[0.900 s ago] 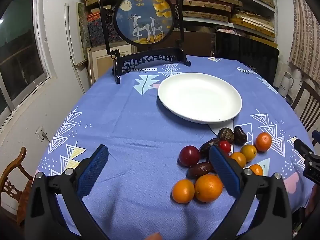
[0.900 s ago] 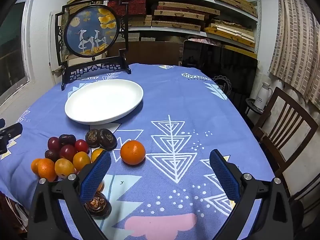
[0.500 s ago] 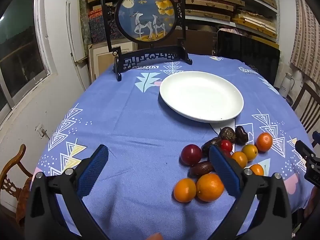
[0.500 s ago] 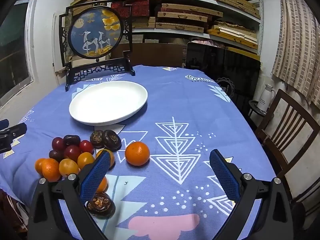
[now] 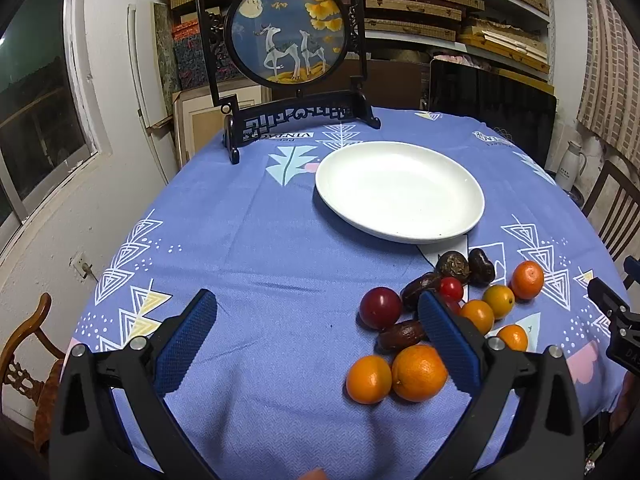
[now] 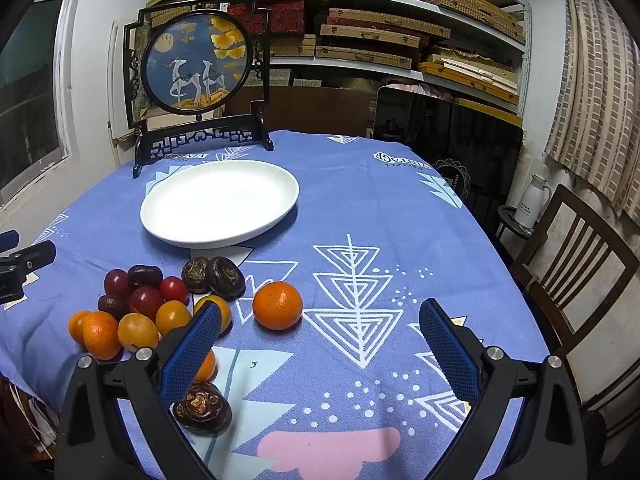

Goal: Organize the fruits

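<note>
A white plate (image 5: 400, 188) (image 6: 220, 204) lies bare on the blue patterned tablecloth. In front of it sits a cluster of fruit: oranges (image 5: 418, 372) (image 6: 277, 305), red plums (image 5: 380, 307) (image 6: 146, 302), small yellow-orange fruits (image 5: 498, 301) and dark wrinkled fruits (image 5: 452, 266) (image 6: 202, 406). My left gripper (image 5: 318, 340) hovers open over bare cloth left of the cluster, its right finger overlapping the fruit. Over the cloth right of the cluster, my right gripper (image 6: 320, 344) is open and holds nothing; the lone orange lies beyond its left finger.
A round framed deer picture on a black stand (image 5: 288, 40) (image 6: 196, 64) rises behind the plate. Shelves of boxes line the back wall. A wooden chair (image 6: 576, 268) and a white flask (image 6: 532, 200) are to the right, off the table edge; another chair (image 5: 24, 344) at left.
Both views have tilted slightly, so the plate and fruit sit a little lower in frame. Both grippers stay open; no fruit has moved.
</note>
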Motion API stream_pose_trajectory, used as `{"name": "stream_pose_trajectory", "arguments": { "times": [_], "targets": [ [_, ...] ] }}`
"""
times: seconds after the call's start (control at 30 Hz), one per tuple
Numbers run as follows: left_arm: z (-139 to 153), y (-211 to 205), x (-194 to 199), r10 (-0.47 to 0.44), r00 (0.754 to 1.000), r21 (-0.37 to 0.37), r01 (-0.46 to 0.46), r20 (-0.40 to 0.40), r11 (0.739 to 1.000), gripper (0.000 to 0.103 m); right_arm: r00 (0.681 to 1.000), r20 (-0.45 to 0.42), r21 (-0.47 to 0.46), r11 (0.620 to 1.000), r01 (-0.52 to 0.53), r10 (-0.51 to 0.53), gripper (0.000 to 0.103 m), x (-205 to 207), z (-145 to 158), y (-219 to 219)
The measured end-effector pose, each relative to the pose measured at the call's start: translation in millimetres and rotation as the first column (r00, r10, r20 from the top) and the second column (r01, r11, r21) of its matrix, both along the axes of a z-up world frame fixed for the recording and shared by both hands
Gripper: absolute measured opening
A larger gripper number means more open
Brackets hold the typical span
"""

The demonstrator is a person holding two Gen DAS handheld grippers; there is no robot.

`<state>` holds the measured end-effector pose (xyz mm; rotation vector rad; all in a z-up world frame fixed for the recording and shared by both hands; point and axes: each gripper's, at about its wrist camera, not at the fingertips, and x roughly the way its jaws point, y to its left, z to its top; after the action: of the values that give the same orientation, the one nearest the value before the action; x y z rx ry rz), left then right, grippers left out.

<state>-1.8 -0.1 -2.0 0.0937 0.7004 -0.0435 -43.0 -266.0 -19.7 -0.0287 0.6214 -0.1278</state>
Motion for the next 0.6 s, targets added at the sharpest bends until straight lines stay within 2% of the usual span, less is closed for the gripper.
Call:
{"name": "stream_pose_trajectory", "arguments": {
  "times": [0.6],
  "targets": [
    [-0.6,-0.3,1.5,-0.001,1.000,0.001,0.001,-0.001,1.000,0.099,1.000,-0.004,-0.001,1.000,-0.001,0.001,0.099,0.3,-4.1,1.2]
  ]
}}
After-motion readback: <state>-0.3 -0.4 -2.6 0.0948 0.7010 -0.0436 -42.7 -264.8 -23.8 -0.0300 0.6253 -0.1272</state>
